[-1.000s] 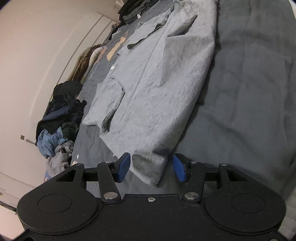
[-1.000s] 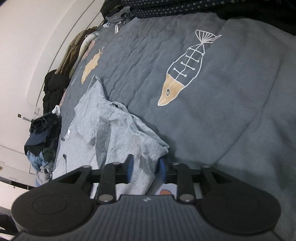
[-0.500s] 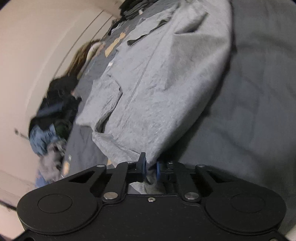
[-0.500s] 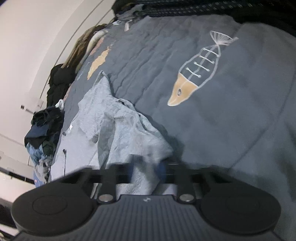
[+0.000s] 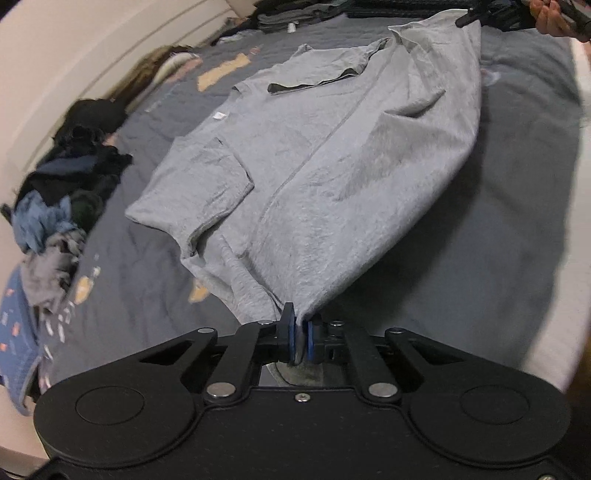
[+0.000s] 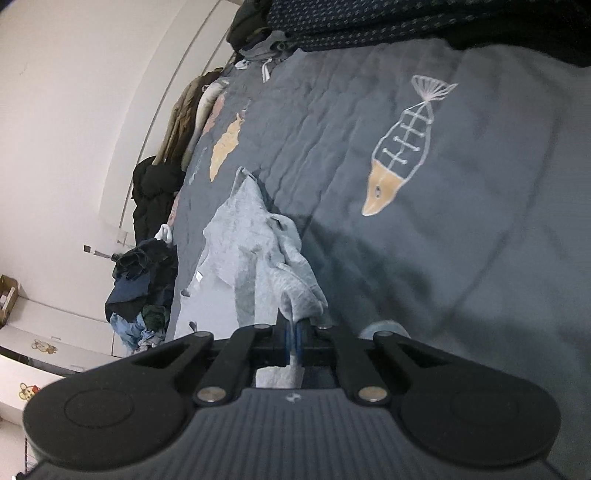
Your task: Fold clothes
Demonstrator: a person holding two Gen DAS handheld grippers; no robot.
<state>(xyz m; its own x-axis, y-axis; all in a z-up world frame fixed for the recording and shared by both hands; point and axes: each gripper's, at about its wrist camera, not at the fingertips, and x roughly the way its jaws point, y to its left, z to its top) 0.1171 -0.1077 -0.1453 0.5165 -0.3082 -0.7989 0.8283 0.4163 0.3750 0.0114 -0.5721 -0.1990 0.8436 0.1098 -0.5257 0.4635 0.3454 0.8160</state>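
A light grey T-shirt (image 5: 332,155) lies spread on a dark grey bed cover (image 5: 498,221), its near long edge lifted off the bed. My left gripper (image 5: 301,334) is shut on the shirt's near corner, cloth pinched between its blue pads. In the left wrist view my right gripper (image 5: 466,19) shows at the top right, pinching the far corner, with a hand behind it. In the right wrist view my right gripper (image 6: 292,338) is shut on a bunched fold of the same grey T-shirt (image 6: 255,243), which trails away to the left.
A heap of dark and blue clothes (image 5: 62,199) sits at the bed's left side by the wall. Folded dark garments (image 6: 351,22) are stacked at the far end. The cover carries a fish print (image 6: 402,147). A white cabinet (image 6: 44,343) stands beyond the bed.
Both grippers went from open around the shirt's edge to shut on it. Both have since risen, lifting the shirt's near edge off the bed and pulling it taut between them.
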